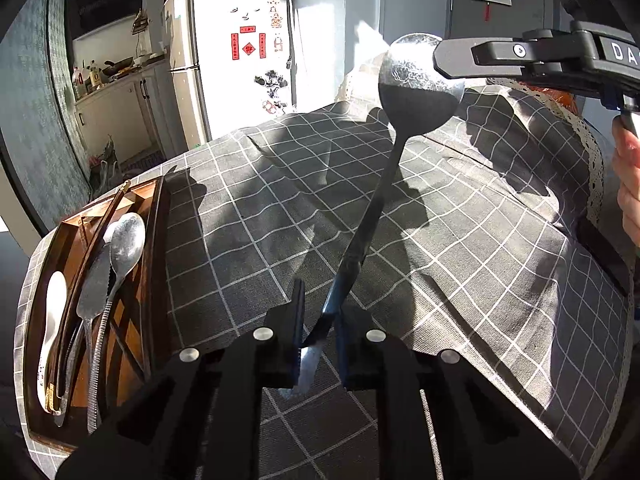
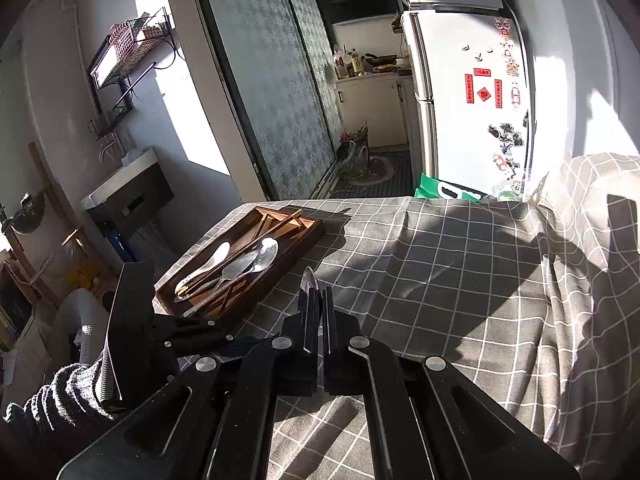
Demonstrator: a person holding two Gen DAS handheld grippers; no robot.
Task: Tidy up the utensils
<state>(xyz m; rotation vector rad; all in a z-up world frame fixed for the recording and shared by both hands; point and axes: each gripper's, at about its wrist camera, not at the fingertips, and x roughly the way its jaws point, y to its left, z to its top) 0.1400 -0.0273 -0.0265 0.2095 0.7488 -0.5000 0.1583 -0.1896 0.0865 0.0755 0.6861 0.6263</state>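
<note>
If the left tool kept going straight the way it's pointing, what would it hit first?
Probably the checked tablecloth. The left tool, holding a large spoon by its handle, slants down toward bare cloth; depth is uncertain.

**Ladle gripped at both ends**

Lower centre, the left gripper [image 1: 318, 330] clamps the ladle [image 1: 416, 84] handle; its bowl rises to the upper right, pinched by the right gripper [image 1: 440, 60]. At lower left, a wooden tray [image 1: 156, 240] holds spoons on the checked tablecloth [image 1: 460, 240]

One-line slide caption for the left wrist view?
Left gripper and right gripper hold a large metal spoon above the checked tablecloth, wooden utensil tray at left.
</note>
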